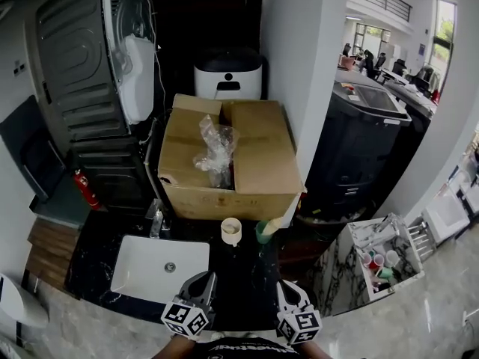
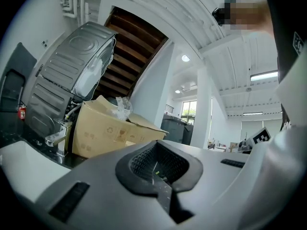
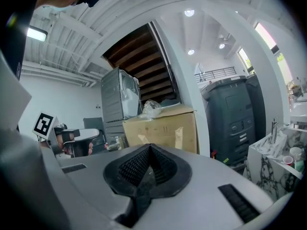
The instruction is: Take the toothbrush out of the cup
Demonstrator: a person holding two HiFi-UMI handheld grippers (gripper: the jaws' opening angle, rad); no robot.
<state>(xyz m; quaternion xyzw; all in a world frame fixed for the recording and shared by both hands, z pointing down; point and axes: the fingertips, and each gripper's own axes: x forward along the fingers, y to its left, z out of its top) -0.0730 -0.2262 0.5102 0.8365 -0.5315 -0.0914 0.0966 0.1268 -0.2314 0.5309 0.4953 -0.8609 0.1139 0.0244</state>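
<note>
Left claw [image 1: 203, 279] and right claw [image 1: 287, 286] both closed tight — empty, cup [image 1: 231, 231] ahead, apparently untouched

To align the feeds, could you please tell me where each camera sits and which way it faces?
Head view: on the person's head, looking steeply down at sink and cardboard box; left gripper and right gripper show at bottom.
Left gripper view: on that gripper, looking along its shut jaws at box and faucet; the right gripper's marker cube shows.
Right gripper view: on that gripper, looking along its shut jaws at the box; the left gripper's marker cube shows.
Shared: all three see the box.
</note>
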